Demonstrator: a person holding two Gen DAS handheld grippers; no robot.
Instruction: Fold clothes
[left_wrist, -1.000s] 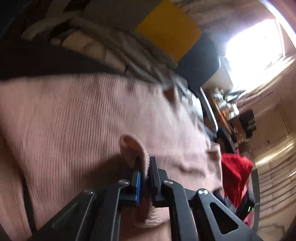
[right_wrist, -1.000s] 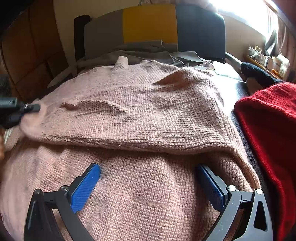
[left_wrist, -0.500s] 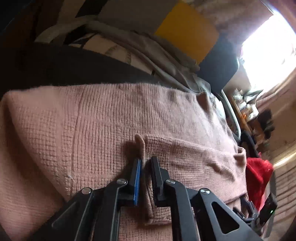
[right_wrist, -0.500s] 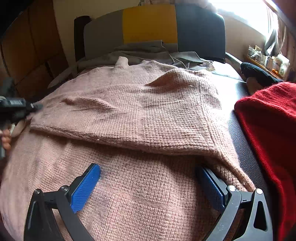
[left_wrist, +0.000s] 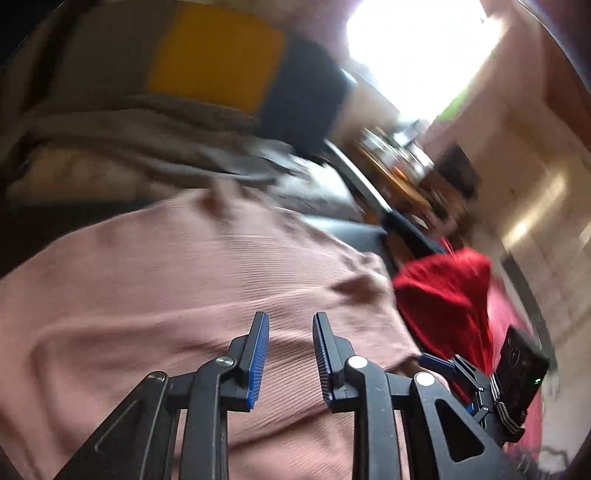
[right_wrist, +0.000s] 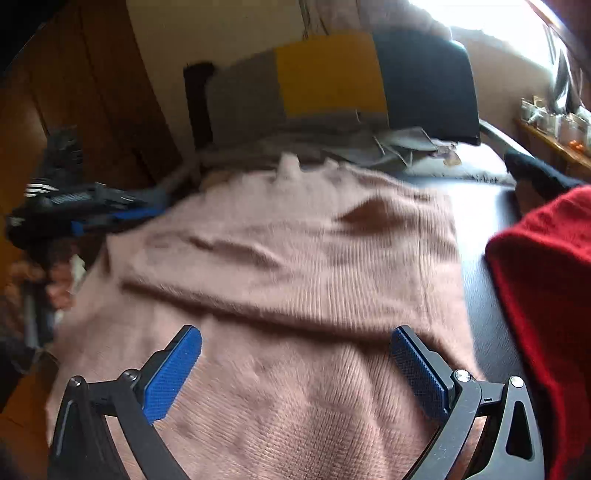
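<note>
The pink sweater (right_wrist: 295, 258) lies flat on the dark surface (right_wrist: 480, 229), collar toward the far cushions (right_wrist: 328, 74); its long axis runs near-to-far. The left gripper (left_wrist: 290, 354) is opening, fingers empty; the right gripper (right_wrist: 295, 373) hovers, fingers spread wide.

Your left gripper (left_wrist: 290, 326) has black angular fingers with triangular cut-outs, silver screws at the pivots and ribbed blue pads (left_wrist: 258, 354). Your right gripper (right_wrist: 295, 354) matches it: black frame, silver screws, textured blue pads (right_wrist: 173, 373). Seen from the left camera, its black body carries a small green light.
</note>
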